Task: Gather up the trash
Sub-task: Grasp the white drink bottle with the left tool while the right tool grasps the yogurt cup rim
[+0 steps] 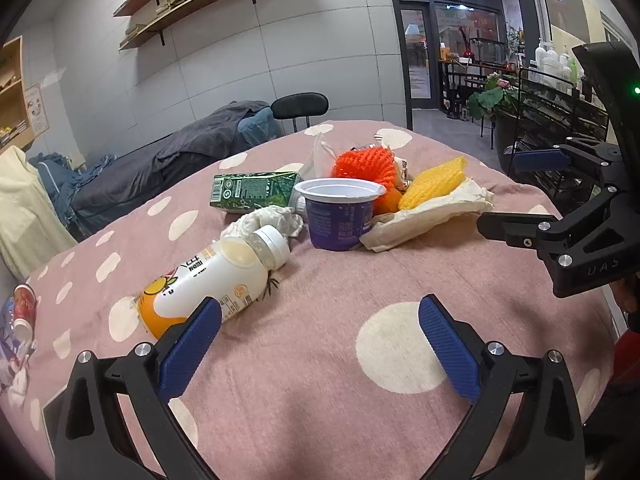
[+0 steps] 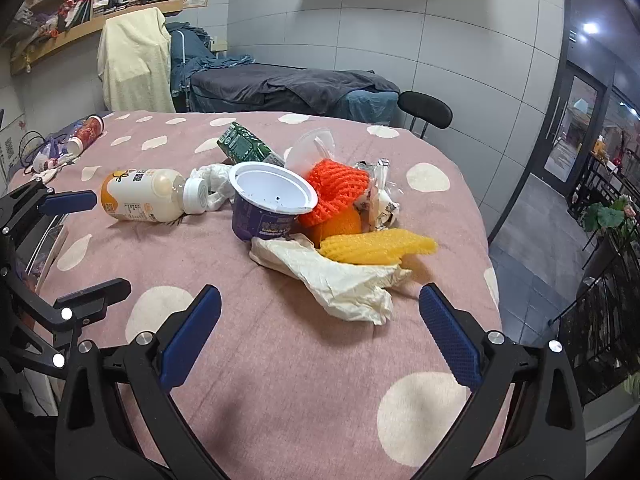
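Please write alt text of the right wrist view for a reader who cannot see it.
The open right gripper hovers over a pink dotted tablecloth, facing a trash pile: purple cup, crumpled paper, yellow foam net, orange foam net. A milk bottle lies left, beside the left gripper.

Your trash sits clustered mid-bench (image 2: 280, 360). The cup (image 2: 270, 204) stands upright at the centre. To its left the bottle (image 2: 148, 196) lies on its side, cap toward the cup, crumpled tissue (image 2: 216, 184) between them. Behind the cup lies the carton (image 2: 244, 146). To the cup's right, foam netting (image 2: 338, 190) sits atop an orange (image 2: 338, 226); a second foam net (image 2: 376, 246) rests on the paper wrapper (image 2: 340, 280), nearest you. A can (image 2: 86, 132) lies at the far left edge.
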A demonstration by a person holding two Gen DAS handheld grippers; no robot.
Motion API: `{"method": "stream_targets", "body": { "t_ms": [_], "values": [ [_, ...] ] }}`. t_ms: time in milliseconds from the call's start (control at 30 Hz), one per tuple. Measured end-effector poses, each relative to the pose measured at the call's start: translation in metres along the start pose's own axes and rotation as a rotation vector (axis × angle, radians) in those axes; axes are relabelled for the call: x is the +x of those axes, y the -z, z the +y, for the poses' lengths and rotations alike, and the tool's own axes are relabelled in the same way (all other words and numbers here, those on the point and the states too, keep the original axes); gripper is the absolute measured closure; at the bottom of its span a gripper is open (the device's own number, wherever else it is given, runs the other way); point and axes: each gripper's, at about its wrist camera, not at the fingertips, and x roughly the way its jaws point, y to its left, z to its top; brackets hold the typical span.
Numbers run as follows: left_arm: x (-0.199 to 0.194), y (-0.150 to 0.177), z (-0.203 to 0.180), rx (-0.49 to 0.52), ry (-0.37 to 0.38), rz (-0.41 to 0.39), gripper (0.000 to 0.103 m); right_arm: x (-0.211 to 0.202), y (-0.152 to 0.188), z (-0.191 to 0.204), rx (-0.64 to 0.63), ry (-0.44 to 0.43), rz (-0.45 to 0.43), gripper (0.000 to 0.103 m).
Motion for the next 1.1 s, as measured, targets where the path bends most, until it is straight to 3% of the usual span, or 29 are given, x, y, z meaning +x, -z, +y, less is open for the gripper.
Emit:
{"method": "stream_targets", "body": {
  "t_ms": [167, 500, 700, 833, 933, 1000, 1100],
  "values": [
    [0.012, -0.013, 0.021, 0.004, -0.028, 0.008, 0.006, 0.019, -0.025, 0.013, -0.045, -0.079, 0.01, 0.005],
    [0.051, -0.028, 0.05, 0.334, -0.107, 0.177, 0.006, 0.061, -0.07, 0.052, -0.223, -0.167, 0.085, 0.012],
    [0.083, -0.035, 0.069, 0.385, 0.017, 0.328, 0.012, 0.1, -0.088, 0.065, -0.303, -0.163, 0.199, 0.031],
    [0.103, -0.029, 0.074, 0.381, 0.084, 0.416, 0.025, 0.127, -0.093, 0.066, -0.3, -0.166, 0.277, 0.046],
    [0.11, -0.027, 0.077, 0.364, 0.085, 0.428, 0.03, 0.144, -0.092, 0.065, -0.274, -0.186, 0.33, 0.063],
    [0.106, -0.029, 0.078, 0.343, 0.101, 0.416, 0.033, 0.148, -0.092, 0.066, -0.258, -0.205, 0.335, 0.069],
    [0.103, -0.03, 0.077, 0.31, 0.12, 0.404, 0.036, 0.149, -0.091, 0.069, -0.234, -0.232, 0.333, 0.089]
  ]
}}
